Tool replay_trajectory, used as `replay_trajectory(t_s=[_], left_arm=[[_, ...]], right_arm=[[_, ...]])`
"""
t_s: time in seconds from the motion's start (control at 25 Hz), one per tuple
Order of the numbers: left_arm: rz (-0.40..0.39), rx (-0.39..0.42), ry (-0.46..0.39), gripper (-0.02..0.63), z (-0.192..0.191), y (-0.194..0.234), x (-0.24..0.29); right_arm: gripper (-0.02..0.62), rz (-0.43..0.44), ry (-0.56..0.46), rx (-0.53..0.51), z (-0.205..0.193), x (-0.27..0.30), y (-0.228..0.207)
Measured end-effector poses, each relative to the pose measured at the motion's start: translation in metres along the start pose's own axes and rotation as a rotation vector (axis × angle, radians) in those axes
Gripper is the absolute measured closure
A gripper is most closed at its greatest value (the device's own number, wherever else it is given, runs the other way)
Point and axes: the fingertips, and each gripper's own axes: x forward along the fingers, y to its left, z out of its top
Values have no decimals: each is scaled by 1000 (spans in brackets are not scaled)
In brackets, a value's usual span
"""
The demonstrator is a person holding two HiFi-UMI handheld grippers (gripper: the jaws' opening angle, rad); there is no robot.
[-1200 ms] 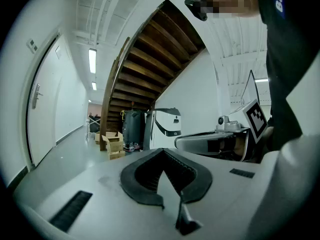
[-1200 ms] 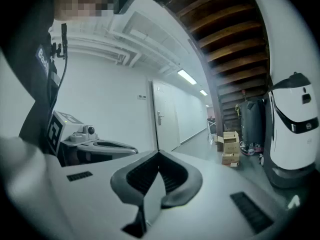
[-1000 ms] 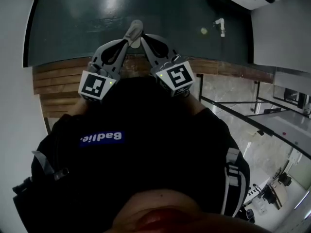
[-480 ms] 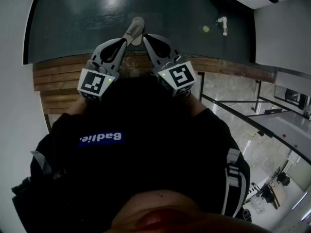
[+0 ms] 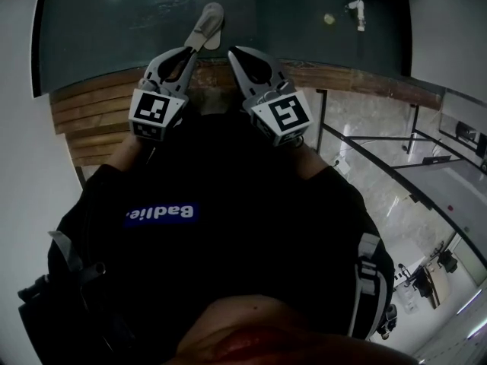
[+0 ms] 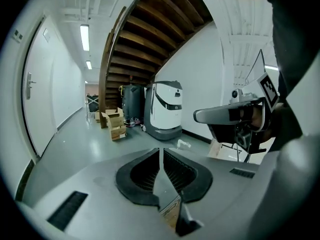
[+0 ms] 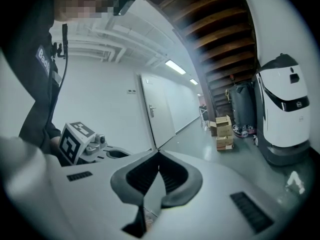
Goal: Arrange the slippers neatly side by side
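Note:
A single grey slipper lies on the dark green floor below, just past the edge of the wooden steps. I see no second slipper. Both grippers are held close in front of the person's dark top. My left gripper points toward the slipper's near end, with its jaws together and nothing between them. My right gripper is beside it, to the right of the slipper, and its jaws also meet at the tips with nothing between them. Neither gripper view shows the slipper.
Wooden stair treads run under the grippers. A small yellowish thing and a white thing lie on the floor at the right. Down the hallway stand a white cleaning machine and cardboard boxes.
Both grippers have dropped lower and now reach a little further toward the slipper, the left one more. Their jaws stay together. The slipper has not moved.

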Motion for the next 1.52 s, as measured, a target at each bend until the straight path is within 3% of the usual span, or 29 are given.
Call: replay_trajectory(t_s=[0.52, 0.72, 0.92, 1.12, 1.4, 1.52], left_arm=[[-40, 70, 207, 565, -38, 17, 87], [-47, 113, 242, 565, -65, 28, 124], [-54, 145, 293, 565, -85, 34, 140], [-31, 118, 374, 565, -132, 59, 156], [-42, 114, 406, 550, -199, 86, 174], [-46, 110, 439, 538, -232, 96, 186]], right_arm=[[595, -52, 44, 86, -28, -2, -53], [595, -58, 32, 86, -41, 6, -69], [595, -89, 103, 154, -59, -9, -66], [595, -103, 150, 186, -80, -6, -62], [595, -118, 201, 166, -111, -8, -57], [595, -139, 251, 206, -129, -17, -60]])
